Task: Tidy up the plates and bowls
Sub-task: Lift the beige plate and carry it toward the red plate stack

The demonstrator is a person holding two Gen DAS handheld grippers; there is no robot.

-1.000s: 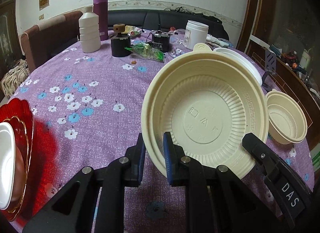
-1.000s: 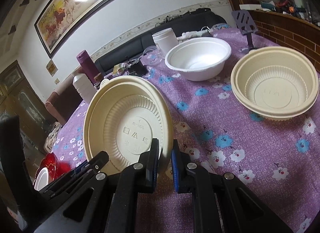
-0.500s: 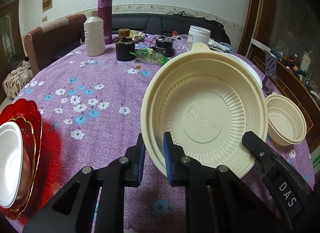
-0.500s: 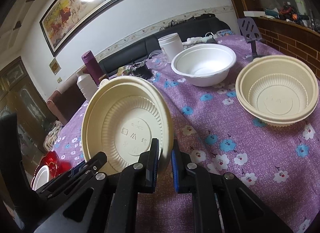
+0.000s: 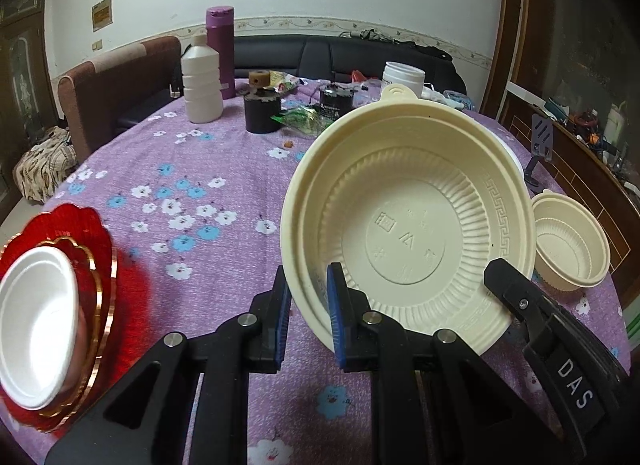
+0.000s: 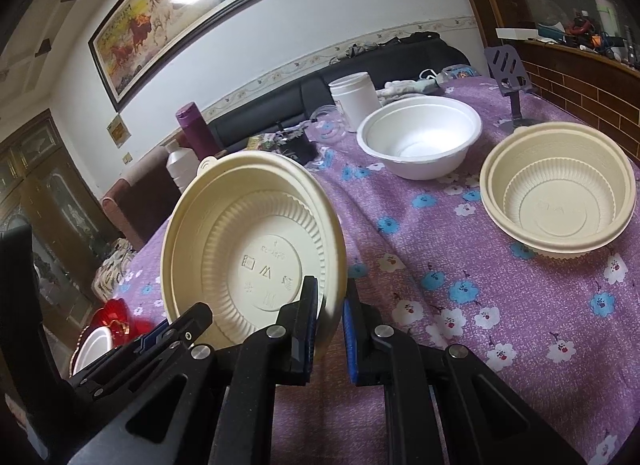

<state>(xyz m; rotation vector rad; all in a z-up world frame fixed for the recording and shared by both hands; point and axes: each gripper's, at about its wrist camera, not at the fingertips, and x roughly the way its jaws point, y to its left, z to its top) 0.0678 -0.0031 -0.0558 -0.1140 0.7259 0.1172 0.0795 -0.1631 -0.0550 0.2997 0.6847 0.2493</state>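
A cream plastic bowl is held tilted above the purple flowered tablecloth by both grippers. My left gripper is shut on its left rim. My right gripper is shut on its right rim; the right gripper also shows in the left wrist view. Another cream bowl stands on the table at the right, also seen in the left wrist view. A white foam bowl stands behind it. A white bowl sits on stacked red plates at the left.
At the table's far side stand a white bottle, a purple flask, a black cup, a white jar and a green wrapper. A grey phone stand is at the right edge. A sofa lies beyond.
Both grippers with the cream bowl have drawn back and to the left a little; the red plates with the white bowl come further into the left view.
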